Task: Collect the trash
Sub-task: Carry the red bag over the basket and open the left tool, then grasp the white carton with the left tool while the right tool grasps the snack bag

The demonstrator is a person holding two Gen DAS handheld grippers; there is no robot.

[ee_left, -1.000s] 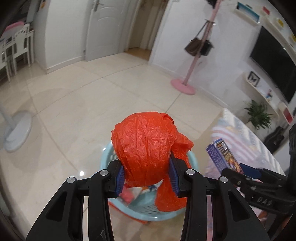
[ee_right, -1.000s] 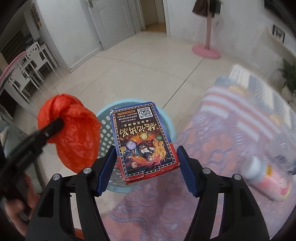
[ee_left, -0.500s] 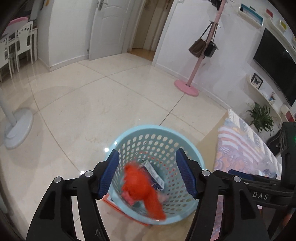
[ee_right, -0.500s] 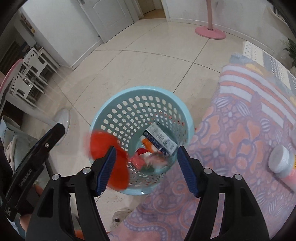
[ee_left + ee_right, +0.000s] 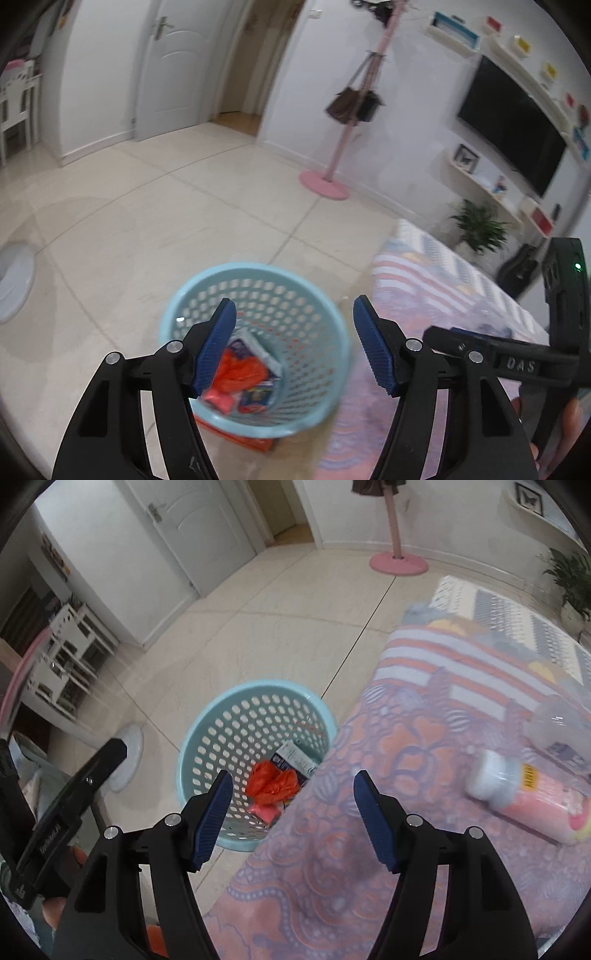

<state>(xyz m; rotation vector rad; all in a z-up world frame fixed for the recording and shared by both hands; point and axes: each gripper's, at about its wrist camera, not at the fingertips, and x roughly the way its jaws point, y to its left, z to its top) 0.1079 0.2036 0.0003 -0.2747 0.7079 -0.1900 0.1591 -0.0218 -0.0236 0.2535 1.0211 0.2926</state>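
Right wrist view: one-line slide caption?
Open right gripper above perforated light-blue plastic basket holding crumpled orange plastic bag.

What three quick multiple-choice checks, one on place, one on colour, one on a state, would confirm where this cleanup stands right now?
1. Where is the red bag?
A. inside the basket
B. on the cloth
C. on the floor

2. What colour is the basket?
A. pink
B. light blue
C. white

3. How is the left hand-held gripper?
A. shut on the bag
B. shut on a box
C. open, holding nothing

Answers:
1 A, the bag lies among other trash at the basket's bottom.
2 B, its perforated wall and rim are light blue.
3 C, its jaws have just been opening and stand apart with nothing between them.
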